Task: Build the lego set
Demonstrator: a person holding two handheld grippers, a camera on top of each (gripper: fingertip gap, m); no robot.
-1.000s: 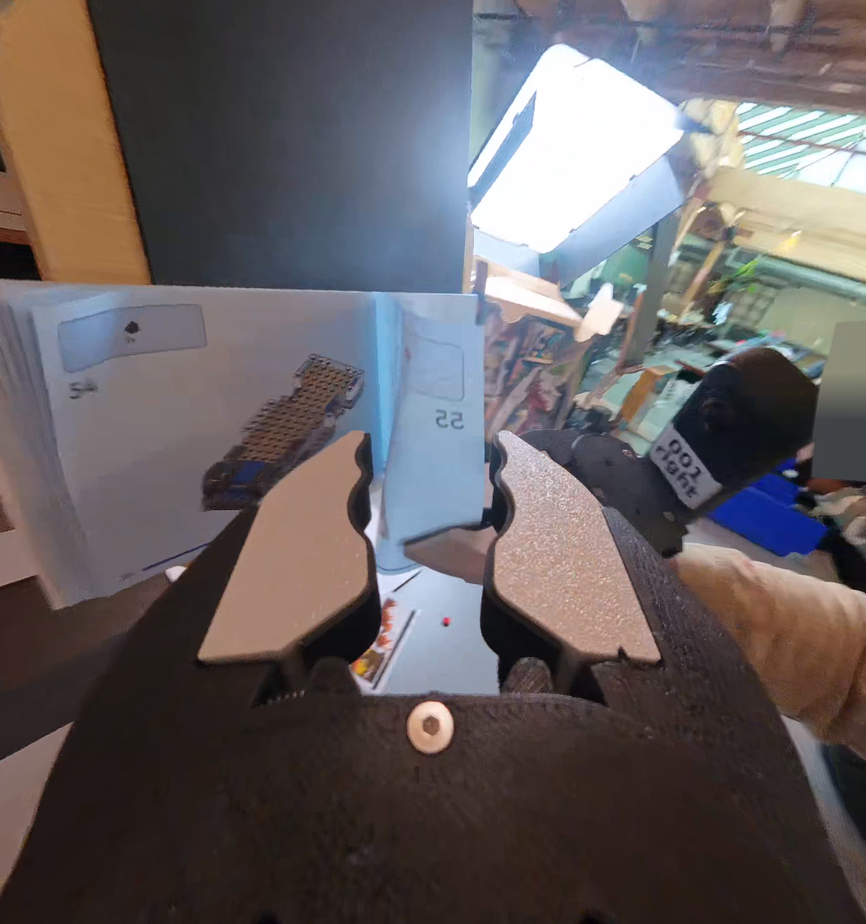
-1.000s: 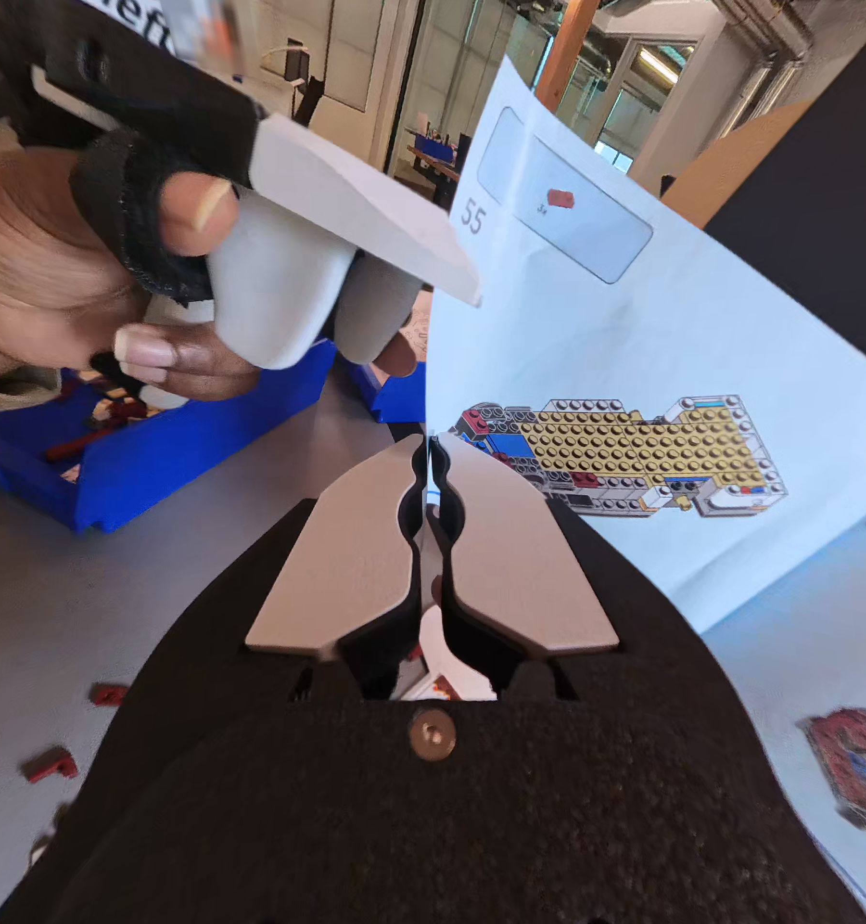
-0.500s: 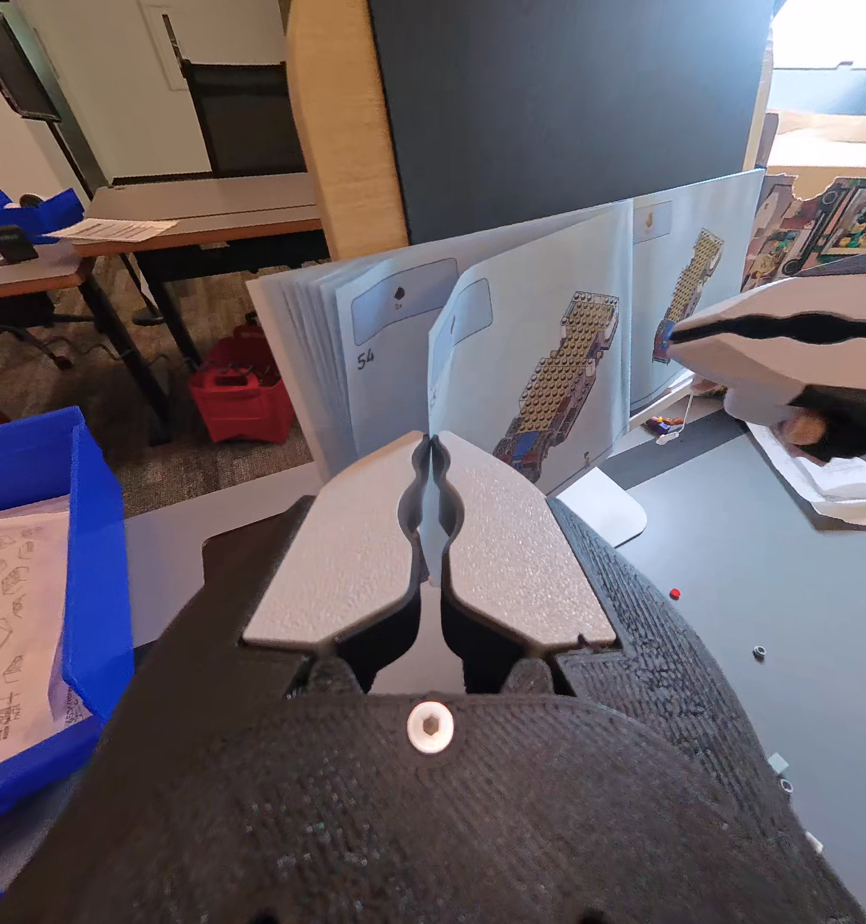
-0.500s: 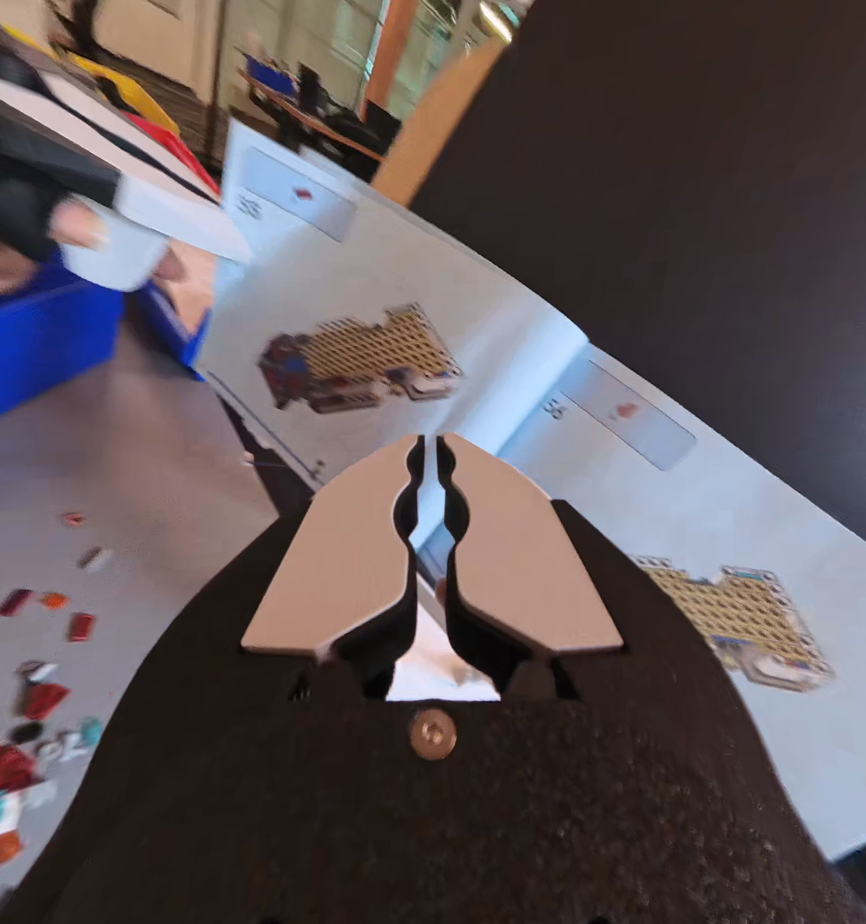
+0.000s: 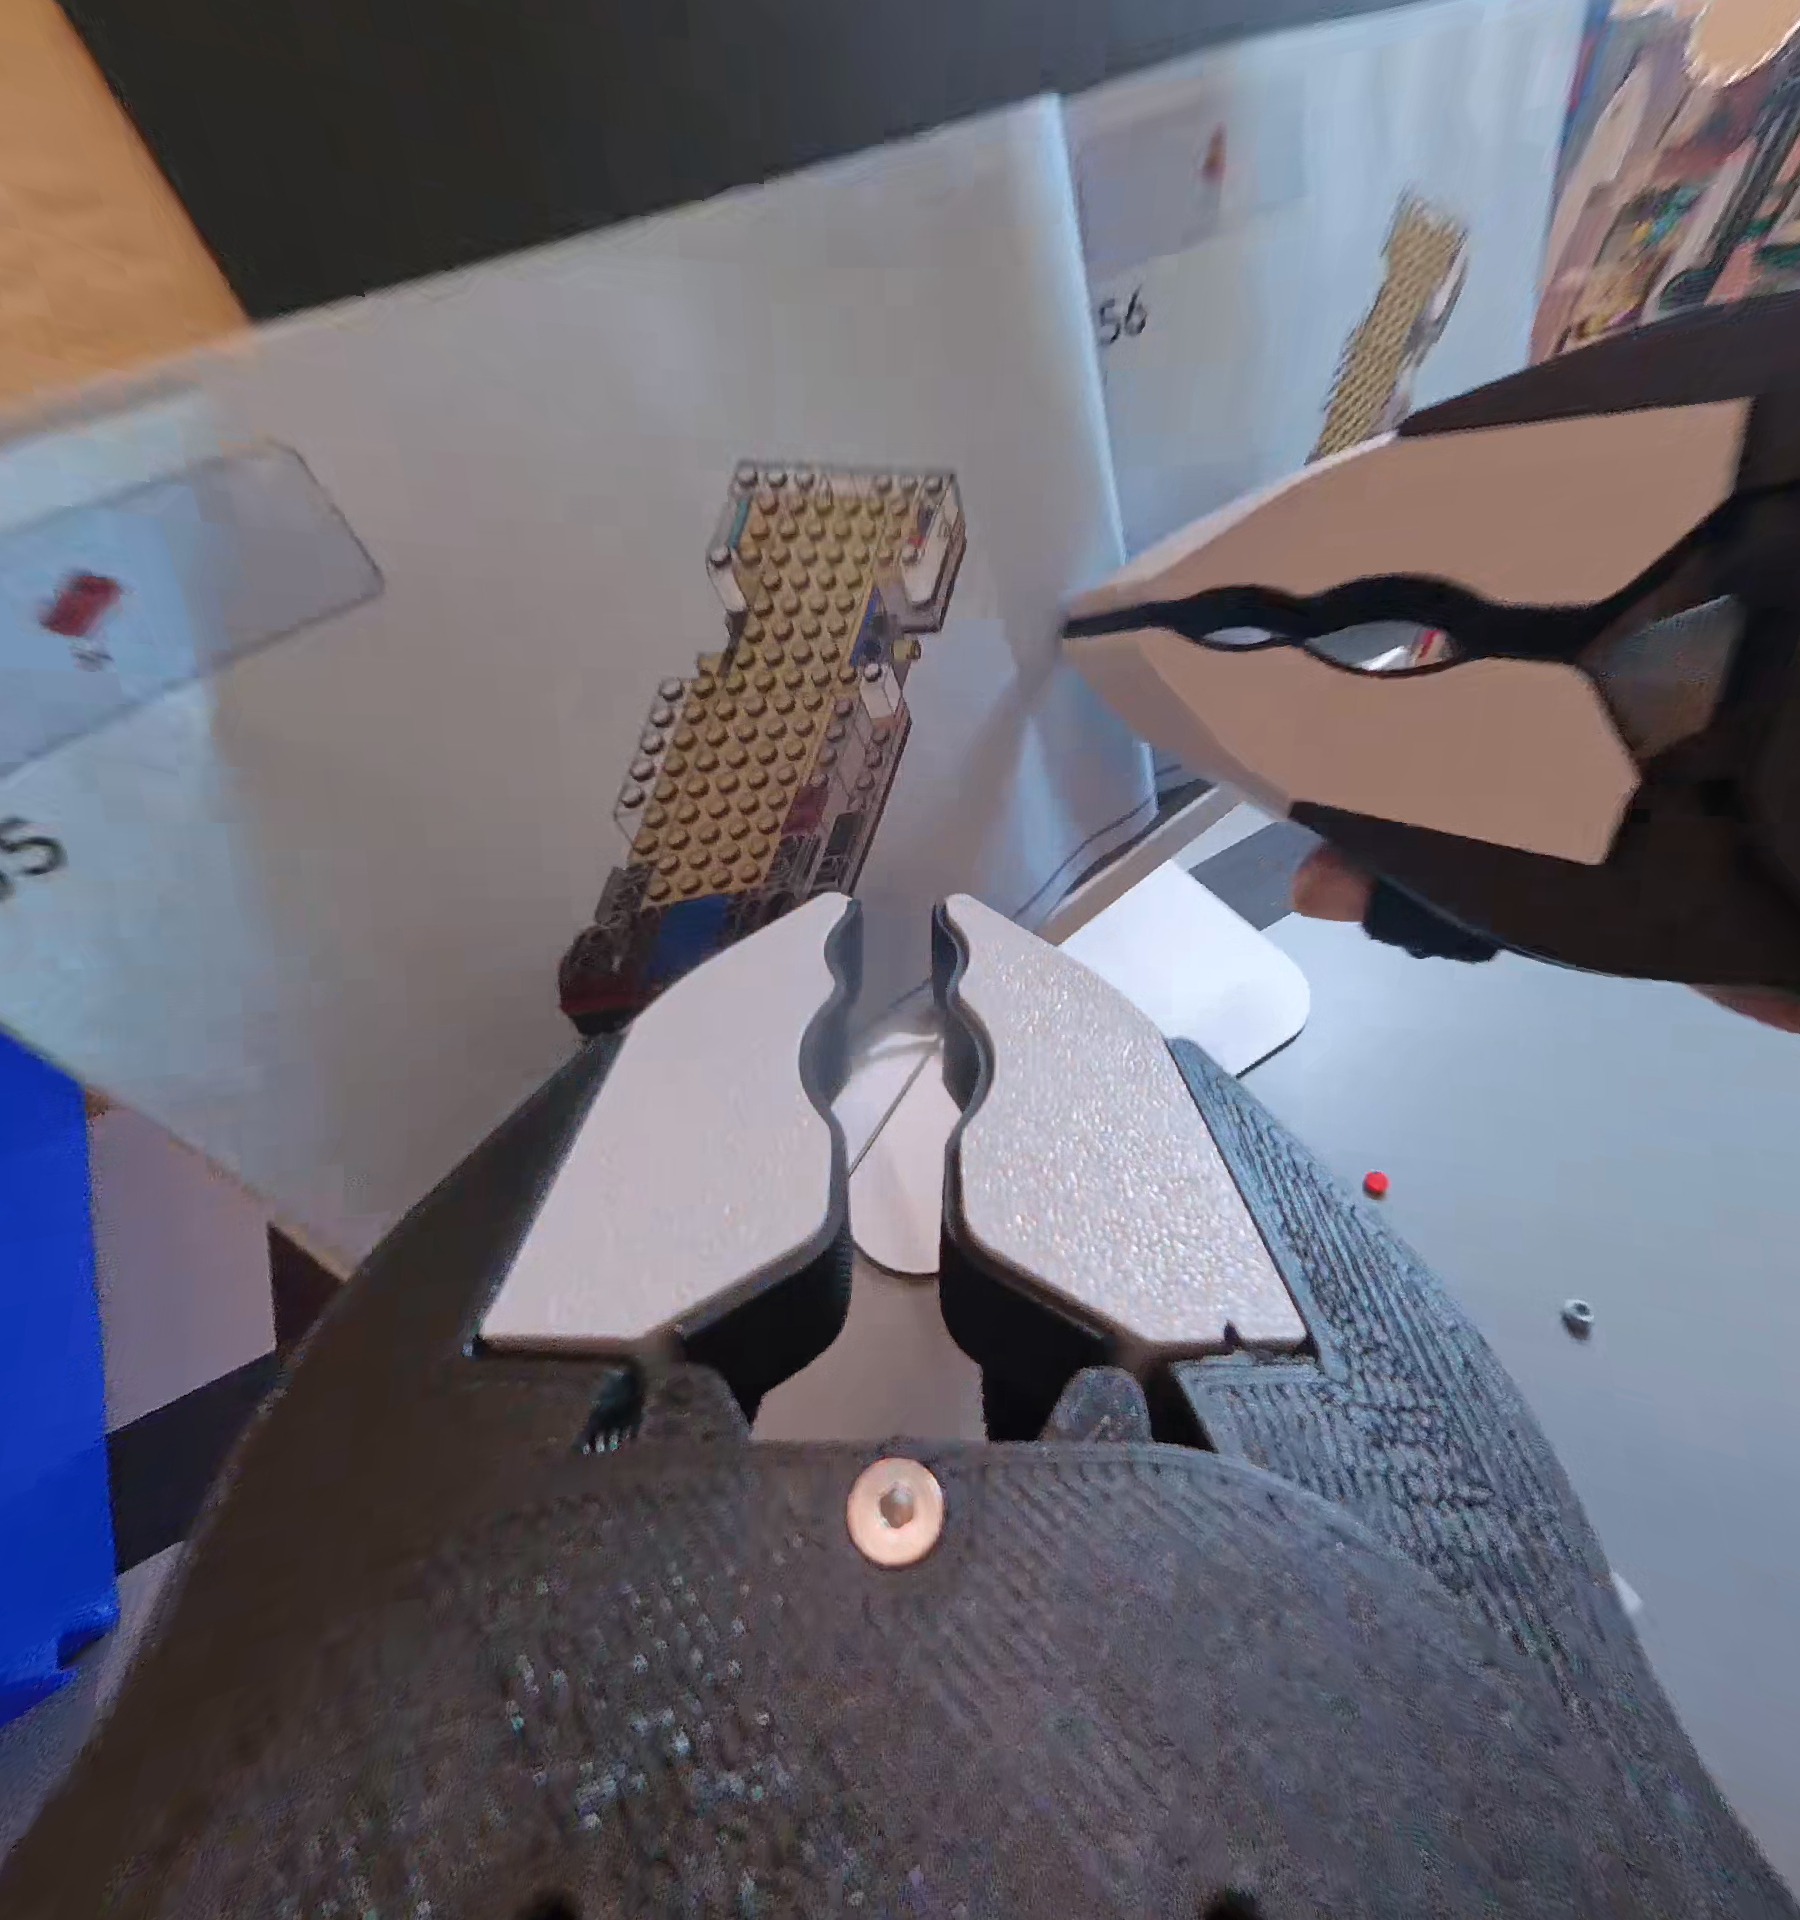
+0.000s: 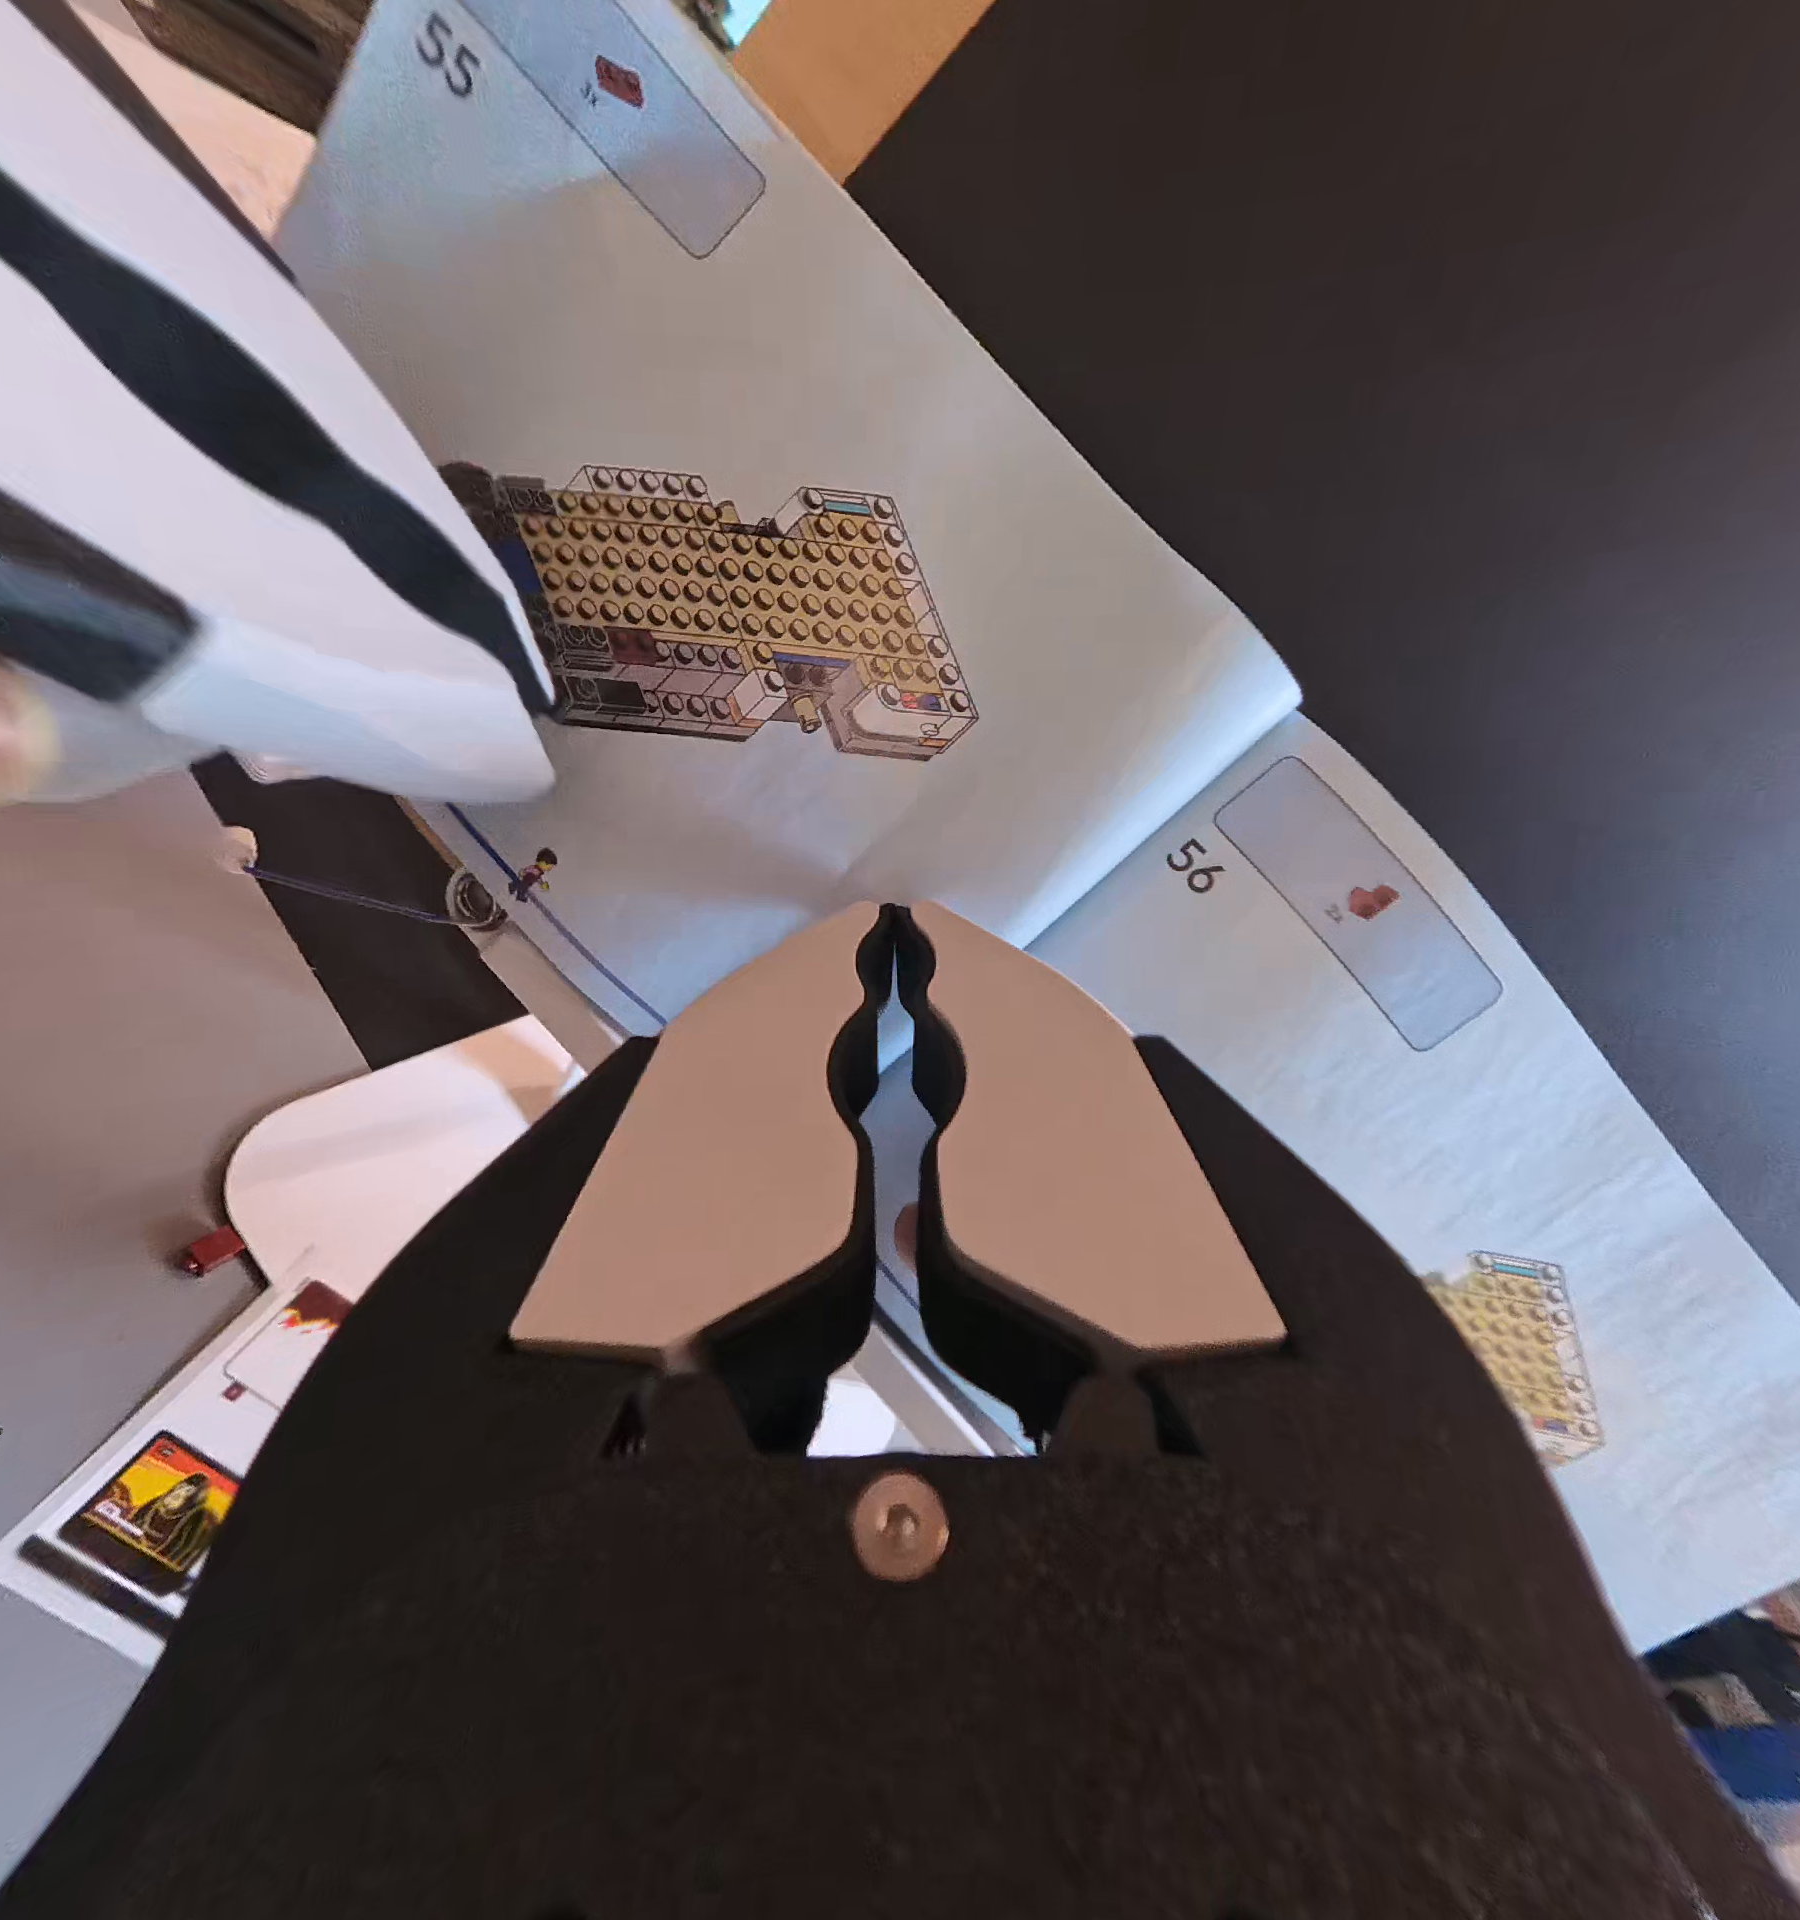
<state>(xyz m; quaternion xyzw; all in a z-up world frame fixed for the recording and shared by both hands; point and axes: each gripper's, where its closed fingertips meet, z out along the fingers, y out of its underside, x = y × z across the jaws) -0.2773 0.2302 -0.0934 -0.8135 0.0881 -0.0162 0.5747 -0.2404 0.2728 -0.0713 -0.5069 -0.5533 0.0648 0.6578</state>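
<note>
Right up against the propped-open instruction booklet [image 6: 771,831], both grippers crowd one spread.

Left gripper [image 5: 896,914] has its jaws slightly spread with nothing between them, tips near the lower edge of the left-hand page [image 5: 460,727]. Right gripper [image 6: 894,914] has its jaws pressed together at the tips, poking at the fold between the two pages; whether a sheet is caught in there, I can't tell. If those tips drag sideways, I'd guess the thin paper creases or tears, or the whole booklet tips off its white stand [image 5: 1218,987]. Loose bits like the small red piece [image 5: 1375,1182] sit on the grey desk [image 5: 1602,1143] and could get swept away. Only container showing is a blue bin [image 5: 2,1351], contents hidden.
</note>
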